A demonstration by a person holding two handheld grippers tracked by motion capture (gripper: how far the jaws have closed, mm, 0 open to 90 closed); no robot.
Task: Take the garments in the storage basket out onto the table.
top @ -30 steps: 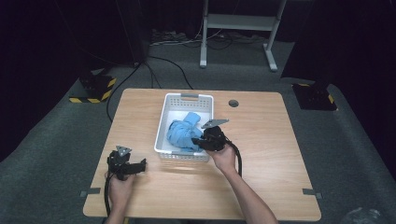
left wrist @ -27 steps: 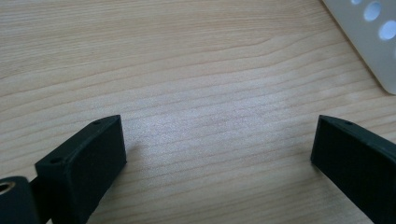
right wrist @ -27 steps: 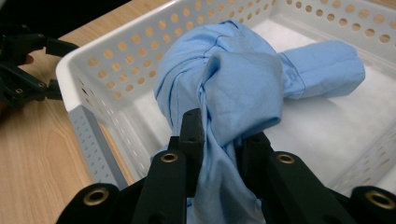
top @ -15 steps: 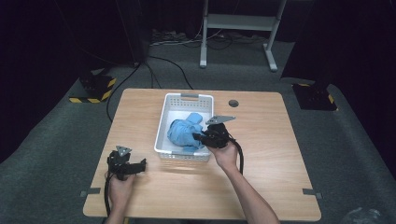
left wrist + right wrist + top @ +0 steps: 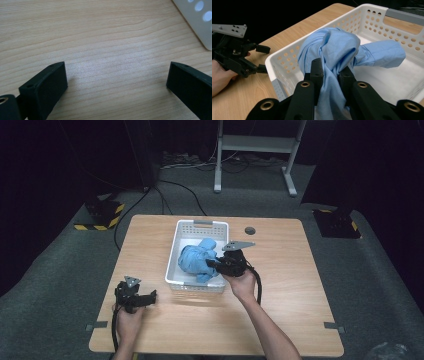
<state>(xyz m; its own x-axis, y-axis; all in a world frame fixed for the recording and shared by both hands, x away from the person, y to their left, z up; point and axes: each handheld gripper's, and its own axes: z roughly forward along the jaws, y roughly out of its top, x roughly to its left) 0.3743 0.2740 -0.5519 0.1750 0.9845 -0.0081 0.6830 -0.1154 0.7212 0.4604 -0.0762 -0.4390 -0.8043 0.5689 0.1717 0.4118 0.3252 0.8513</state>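
While our right gripper [image 5: 329,72] pinches a fold of the blue cloth [image 5: 337,47] tight between its jaws, the bundle sits bunched inside the white basket [image 5: 175,262] just ahead of it. We judge the grasp done (the lifting-out is yet to come). Our left gripper [image 5: 117,82] rests wide open and empty on the table [image 5: 100,30].
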